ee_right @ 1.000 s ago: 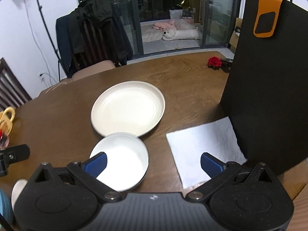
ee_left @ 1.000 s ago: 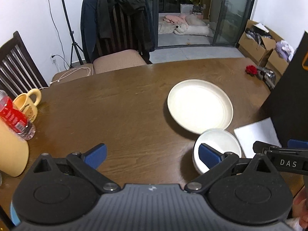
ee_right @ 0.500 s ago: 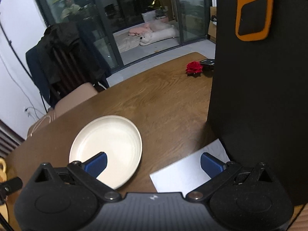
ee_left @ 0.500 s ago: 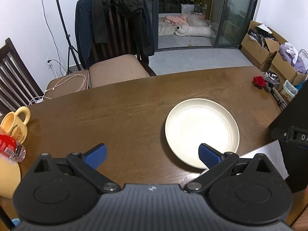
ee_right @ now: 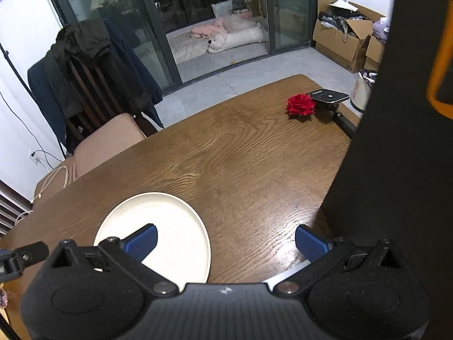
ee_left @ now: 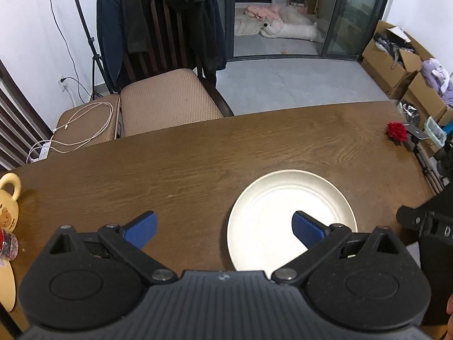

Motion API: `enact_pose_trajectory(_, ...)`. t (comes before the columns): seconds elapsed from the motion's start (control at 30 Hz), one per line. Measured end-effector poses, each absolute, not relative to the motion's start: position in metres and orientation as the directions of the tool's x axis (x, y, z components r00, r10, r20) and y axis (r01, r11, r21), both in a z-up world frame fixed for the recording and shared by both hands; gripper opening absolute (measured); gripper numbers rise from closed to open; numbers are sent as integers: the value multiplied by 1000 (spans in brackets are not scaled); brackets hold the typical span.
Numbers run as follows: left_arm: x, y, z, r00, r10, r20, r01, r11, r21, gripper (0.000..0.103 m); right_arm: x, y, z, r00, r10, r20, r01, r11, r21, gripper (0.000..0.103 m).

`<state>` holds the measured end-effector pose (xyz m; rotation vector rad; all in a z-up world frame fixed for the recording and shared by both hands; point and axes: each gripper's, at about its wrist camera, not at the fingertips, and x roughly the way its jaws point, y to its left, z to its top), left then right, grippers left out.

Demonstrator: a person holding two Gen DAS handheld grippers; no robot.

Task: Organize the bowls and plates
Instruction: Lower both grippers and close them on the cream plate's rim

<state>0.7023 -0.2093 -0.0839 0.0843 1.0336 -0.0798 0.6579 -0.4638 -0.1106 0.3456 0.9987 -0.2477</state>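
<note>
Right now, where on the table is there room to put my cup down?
The biggest bare patch is the brown table between the white plate and the yellow mug, toward the chair side. There is also bare wood between the plate and the red rose. It gets crowded by the tall black board and near the mug and bottle.

Cream plate [ee_left: 286, 198], red rose [ee_right: 300, 104]

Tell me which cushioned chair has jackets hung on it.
The tan-cushioned wooden chair directly across the brown wooden table, dark jackets over its backrest; the cushioned seat to its left carries only a white cable.
</note>
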Motion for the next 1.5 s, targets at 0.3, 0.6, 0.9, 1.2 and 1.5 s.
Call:
enact_pose_trajectory(0.3, 724, -214, -128, 445, 21, -895, 82, 995, 64, 103, 673, -459, -143, 466, -27, -884, 353, 922, 158, 103)
enact_pose_trajectory(0.6, 732, -209, -166, 390, 29, -920, 60, 997, 57, 102, 678, -462, -178, 411, -31, -911, 375, 917, 138, 95)
enact_pose_trajectory(0.9, 740, -211, -190, 357, 4, -934, 80, 996, 35, 88, 685, -454, -202, 384, -3, -923, 355, 924, 145, 58)
enact_pose_trajectory(1.2, 746, -208, -205, 333, -27, -943, 81, 997, 1, 70, 687, -448, -210, 390, 28, -920, 334, 927, 170, 46)
enact_pose_trajectory(1.5, 745, -208, -210, 341, -58, -938, 92, 995, -28, 44, 689, -445, -217, 395, 55, -917, 335, 921, 199, 24)
